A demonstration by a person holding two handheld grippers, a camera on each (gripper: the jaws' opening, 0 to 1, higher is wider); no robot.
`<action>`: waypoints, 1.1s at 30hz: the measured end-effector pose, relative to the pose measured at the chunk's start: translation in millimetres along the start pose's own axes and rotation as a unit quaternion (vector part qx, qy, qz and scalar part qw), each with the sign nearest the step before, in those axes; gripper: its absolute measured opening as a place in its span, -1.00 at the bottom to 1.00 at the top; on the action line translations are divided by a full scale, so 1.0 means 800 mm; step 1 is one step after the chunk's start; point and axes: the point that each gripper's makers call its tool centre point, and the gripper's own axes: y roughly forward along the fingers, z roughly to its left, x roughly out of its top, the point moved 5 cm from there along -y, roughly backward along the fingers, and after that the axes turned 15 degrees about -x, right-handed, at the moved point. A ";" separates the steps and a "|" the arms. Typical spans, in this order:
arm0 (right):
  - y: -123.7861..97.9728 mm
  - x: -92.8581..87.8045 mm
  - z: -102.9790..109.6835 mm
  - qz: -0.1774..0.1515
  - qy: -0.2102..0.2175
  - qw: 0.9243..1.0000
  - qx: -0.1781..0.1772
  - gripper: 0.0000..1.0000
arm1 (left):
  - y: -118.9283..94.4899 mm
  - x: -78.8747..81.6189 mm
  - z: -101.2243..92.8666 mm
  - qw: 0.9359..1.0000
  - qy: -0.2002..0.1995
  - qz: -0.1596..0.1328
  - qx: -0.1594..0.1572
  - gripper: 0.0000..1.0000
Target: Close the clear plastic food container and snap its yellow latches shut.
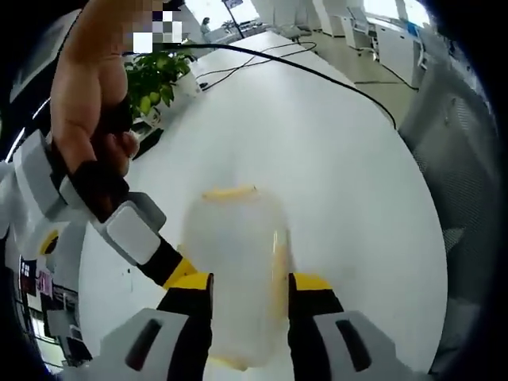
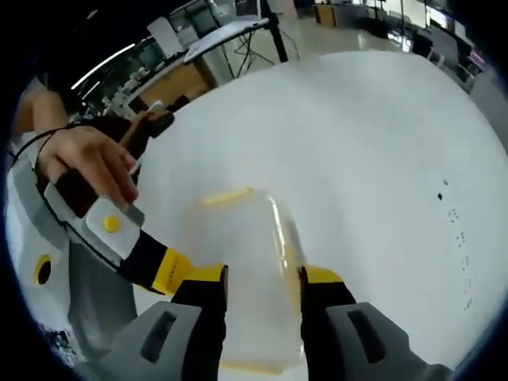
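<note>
Container: the clear plastic food container was seen lying on the white table, close in front of both cameras and blurred by that closeness.
Latches: one yellow latch was seen along the container's far edge, and a second yellow strip ran down its right side in the left gripper view; whether either was snapped shut could not be told.
Lid: whether the lid was fully down could not be made out through the blur.
Left gripper: its two yellow-and-black jaws were set against opposite sides of the container, which appeared to be pinched between them.
Right gripper: its jaws were likewise placed against the container's two sides, with the container appearing to be clamped between them and a yellow latch at the far edge.
Other gripper in each view: a second tool was seen coming in from the left of each picture, its yellow tip reaching the container's near left side.
Hands: a hand was wrapped around that tool in the left gripper view, and another hand in the right gripper view.
Surroundings: a green plant and a black cable were seen at the table's far part.
</note>
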 end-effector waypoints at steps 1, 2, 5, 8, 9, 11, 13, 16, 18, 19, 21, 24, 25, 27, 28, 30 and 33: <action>-0.002 0.002 0.000 -0.005 0.000 1.000 -0.003 -0.35 | -0.004 0.000 0.000 1.000 -0.012 -0.007 0.000 -0.33; -0.006 0.003 0.000 -0.011 0.001 1.000 -0.008 -0.34 | -0.006 -0.001 0.001 1.000 -0.014 -0.009 0.000 -0.32; -0.018 0.001 0.002 -0.026 0.000 0.999 -0.023 -0.35 | -0.016 -0.005 0.003 0.999 -0.037 -0.023 0.007 -0.32; -0.031 -0.006 0.006 -0.040 0.010 0.999 -0.036 -0.35 | -0.026 -0.008 0.006 0.997 -0.062 -0.039 0.012 -0.33; -0.030 -0.006 0.001 -0.044 0.014 0.998 -0.039 -0.35 | -0.028 -0.010 0.006 0.997 -0.061 -0.038 0.014 -0.33; -0.035 -0.009 0.002 -0.061 0.028 0.997 -0.046 -0.36 | -0.034 -0.013 0.008 0.997 -0.062 -0.039 0.025 -0.34; -0.040 -0.016 0.007 -0.070 0.037 0.996 -0.051 -0.36 | -0.038 -0.016 0.010 0.996 -0.073 -0.047 0.031 -0.34; -0.044 -0.028 0.014 -0.078 0.047 0.994 -0.063 -0.36 | -0.039 -0.021 0.012 0.993 -0.099 -0.060 0.034 -0.34; -0.046 -0.035 0.017 -0.083 0.053 0.993 -0.071 -0.36 | -0.040 -0.023 0.012 0.990 -0.115 -0.067 0.034 -0.34; -0.046 -0.038 0.020 -0.085 0.057 0.992 -0.073 -0.36 | -0.041 -0.025 0.013 0.990 -0.120 -0.070 0.034 -0.34; -0.047 -0.044 0.023 -0.088 0.061 0.991 -0.080 -0.35 | -0.042 -0.026 0.012 0.988 -0.128 -0.073 0.035 -0.34; -0.048 -0.050 0.027 -0.097 0.070 0.989 -0.090 -0.34 | -0.043 -0.028 0.012 0.988 -0.133 -0.075 0.037 -0.34; -0.049 -0.051 0.028 -0.100 0.074 0.988 -0.093 -0.33 | -0.044 -0.029 0.011 0.987 -0.135 -0.075 0.038 -0.34; -0.050 -0.053 0.029 -0.107 0.083 0.986 -0.101 -0.31 | -0.045 -0.031 0.011 0.986 -0.140 -0.077 0.040 -0.33; -0.050 -0.054 0.029 -0.109 0.086 0.985 -0.102 -0.31 | -0.045 -0.032 0.012 0.986 -0.143 -0.078 0.040 -0.33; -0.052 -0.056 0.031 -0.115 0.095 0.983 -0.110 -0.29 | -0.046 -0.034 0.013 0.984 -0.155 -0.083 0.039 -0.33; -0.054 -0.059 0.035 -0.125 0.101 0.979 -0.122 -0.27 | -0.048 -0.037 0.014 0.981 -0.165 -0.089 0.042 -0.32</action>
